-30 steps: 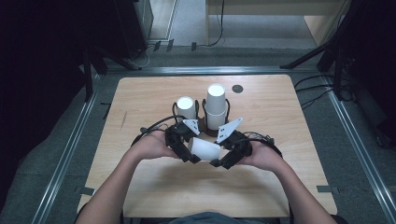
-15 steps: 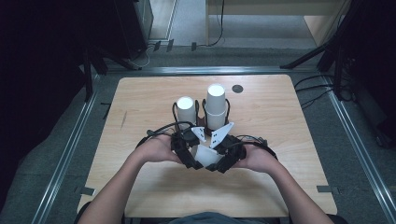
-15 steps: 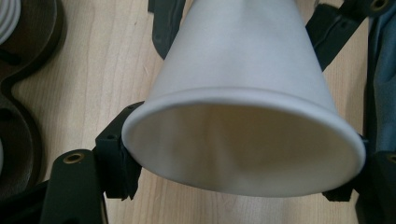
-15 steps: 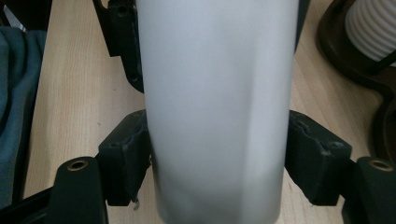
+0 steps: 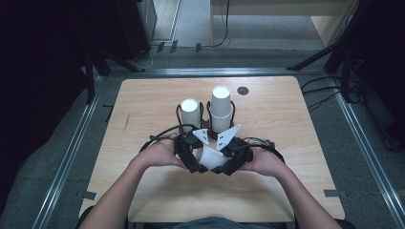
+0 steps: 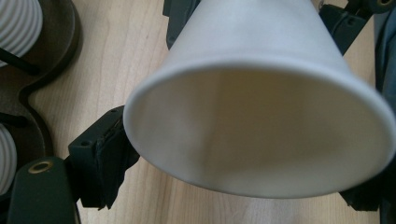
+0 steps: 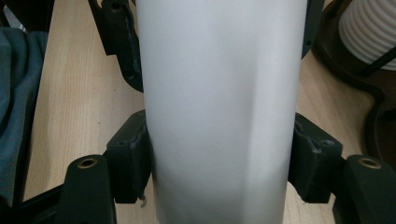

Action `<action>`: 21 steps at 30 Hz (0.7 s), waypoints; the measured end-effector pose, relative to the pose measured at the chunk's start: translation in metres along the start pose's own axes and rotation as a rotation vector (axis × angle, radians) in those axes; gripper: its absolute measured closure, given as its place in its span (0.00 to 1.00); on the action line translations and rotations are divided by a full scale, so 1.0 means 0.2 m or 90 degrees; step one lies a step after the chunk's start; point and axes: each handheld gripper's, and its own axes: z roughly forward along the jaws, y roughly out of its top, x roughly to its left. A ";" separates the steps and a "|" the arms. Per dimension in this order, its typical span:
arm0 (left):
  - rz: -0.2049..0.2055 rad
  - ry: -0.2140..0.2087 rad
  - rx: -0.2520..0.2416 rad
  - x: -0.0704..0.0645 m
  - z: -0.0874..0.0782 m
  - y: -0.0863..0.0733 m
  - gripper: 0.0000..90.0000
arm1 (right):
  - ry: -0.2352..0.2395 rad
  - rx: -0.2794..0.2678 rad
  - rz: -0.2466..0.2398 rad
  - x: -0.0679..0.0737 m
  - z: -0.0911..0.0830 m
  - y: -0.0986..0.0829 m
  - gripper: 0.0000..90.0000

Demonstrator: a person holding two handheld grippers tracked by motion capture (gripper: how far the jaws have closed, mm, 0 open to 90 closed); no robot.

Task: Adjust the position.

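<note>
White paper cup held on its side just above the table, near edge. Right gripper clamps its wall, jaws pressed in on both sides. Left gripper at the rim; one jaw touches the outside, grip uncertain. Risk: thin wall creasing under squeeze, or cup slipping free. Close behind: dark wire holder with two ribbed cups, easily knocked.

A light wooden table stands on a grey floor. On it, a dark wire cup holder carries two white ribbed cups: a short one and a taller stack. A small dark disc lies near the far edge.
</note>
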 end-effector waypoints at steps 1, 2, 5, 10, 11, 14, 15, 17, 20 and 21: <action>-0.002 0.005 -0.008 0.00 0.00 0.00 0.14 | 0.001 -0.002 0.001 0.00 -0.01 0.00 0.36; -0.010 0.005 -0.020 0.00 -0.01 -0.01 0.14 | -0.002 -0.005 0.002 0.00 -0.01 0.00 0.36; -0.015 0.007 -0.046 0.00 -0.03 -0.02 0.14 | -0.006 -0.012 0.003 -0.01 -0.03 -0.01 0.36; -0.030 0.001 -0.096 0.01 -0.04 -0.06 0.15 | -0.003 -0.029 0.011 -0.02 -0.05 -0.01 0.36; -0.031 0.001 -0.101 0.01 -0.04 -0.06 0.15 | -0.004 -0.032 0.008 -0.02 -0.06 -0.02 0.36; -0.040 -0.012 -0.125 0.00 -0.04 -0.07 0.15 | -0.003 -0.037 0.008 -0.01 -0.06 -0.02 0.36; -0.044 -0.017 -0.132 0.00 -0.04 -0.07 0.15 | -0.003 -0.035 0.009 -0.01 -0.06 -0.02 0.36; -0.043 -0.015 -0.138 -0.01 -0.05 -0.08 0.15 | -0.003 -0.036 0.008 -0.01 -0.06 -0.02 0.36; -0.048 -0.018 -0.155 -0.01 -0.05 -0.08 0.15 | -0.002 -0.041 0.005 -0.01 -0.07 -0.02 0.36; -0.055 -0.022 -0.163 -0.01 -0.05 -0.08 0.15 | -0.002 -0.045 0.004 -0.01 -0.07 -0.02 0.36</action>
